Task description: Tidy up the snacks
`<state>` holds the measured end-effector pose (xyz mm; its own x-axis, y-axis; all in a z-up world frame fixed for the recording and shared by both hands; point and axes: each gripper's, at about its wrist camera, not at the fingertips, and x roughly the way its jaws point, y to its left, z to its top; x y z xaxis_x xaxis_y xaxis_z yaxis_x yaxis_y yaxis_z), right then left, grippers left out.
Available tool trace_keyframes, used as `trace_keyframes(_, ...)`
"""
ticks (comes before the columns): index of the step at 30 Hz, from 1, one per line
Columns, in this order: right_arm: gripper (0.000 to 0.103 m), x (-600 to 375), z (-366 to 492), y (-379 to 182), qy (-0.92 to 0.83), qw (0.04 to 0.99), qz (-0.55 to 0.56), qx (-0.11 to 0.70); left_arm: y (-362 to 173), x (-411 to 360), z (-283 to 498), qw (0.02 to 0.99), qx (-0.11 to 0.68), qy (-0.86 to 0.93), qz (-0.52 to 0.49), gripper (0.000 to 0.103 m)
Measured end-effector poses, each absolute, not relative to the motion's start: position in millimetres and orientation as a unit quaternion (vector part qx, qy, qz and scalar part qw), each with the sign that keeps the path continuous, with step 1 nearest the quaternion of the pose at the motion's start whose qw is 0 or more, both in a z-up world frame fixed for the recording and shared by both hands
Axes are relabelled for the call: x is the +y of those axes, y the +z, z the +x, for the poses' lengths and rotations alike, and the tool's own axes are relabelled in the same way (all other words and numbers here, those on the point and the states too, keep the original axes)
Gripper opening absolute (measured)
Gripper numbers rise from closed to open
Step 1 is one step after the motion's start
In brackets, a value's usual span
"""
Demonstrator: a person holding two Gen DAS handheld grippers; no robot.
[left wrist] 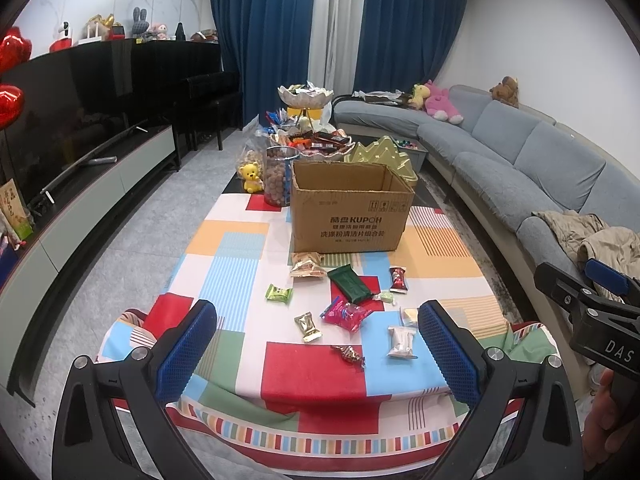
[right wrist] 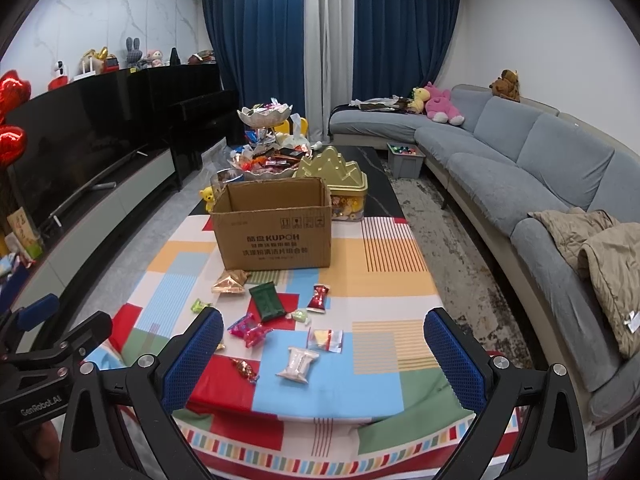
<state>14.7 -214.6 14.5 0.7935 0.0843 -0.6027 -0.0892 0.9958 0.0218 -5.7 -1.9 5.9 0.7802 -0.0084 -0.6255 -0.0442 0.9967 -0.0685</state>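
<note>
An open cardboard box (left wrist: 348, 210) (right wrist: 276, 226) stands on the patchwork tablecloth (left wrist: 312, 372) (right wrist: 372, 276). In front of it lie several loose snacks: a dark green packet (left wrist: 351, 283) (right wrist: 267, 301), a red packet (left wrist: 398, 279) (right wrist: 318, 298), a pink packet (left wrist: 347, 316) (right wrist: 250, 330), a white packet (left wrist: 401, 342) (right wrist: 298, 364) and a gold packet (left wrist: 306, 266) (right wrist: 230, 282). My left gripper (left wrist: 318, 356) hangs open above the table's near edge, empty. My right gripper (right wrist: 324, 360) is open and empty too, beside the left one.
Behind the box stand tiered bowls of sweets (left wrist: 306, 96) (right wrist: 266, 116), a jar of nuts (left wrist: 280, 176), a yellow bear (left wrist: 251, 177) and a gold tin (right wrist: 340, 178). A grey sofa (right wrist: 540, 168) runs along the right; a TV cabinet (left wrist: 92, 184) lines the left.
</note>
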Motion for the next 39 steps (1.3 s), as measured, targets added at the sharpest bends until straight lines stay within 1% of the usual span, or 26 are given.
trace_keyframes(39,0.102,-213.3,17.0,7.6,0.048,0.945,-0.007,0.324,-1.8,-3.1,-5.8,0.942,0.334,0.009,-0.040,0.102)
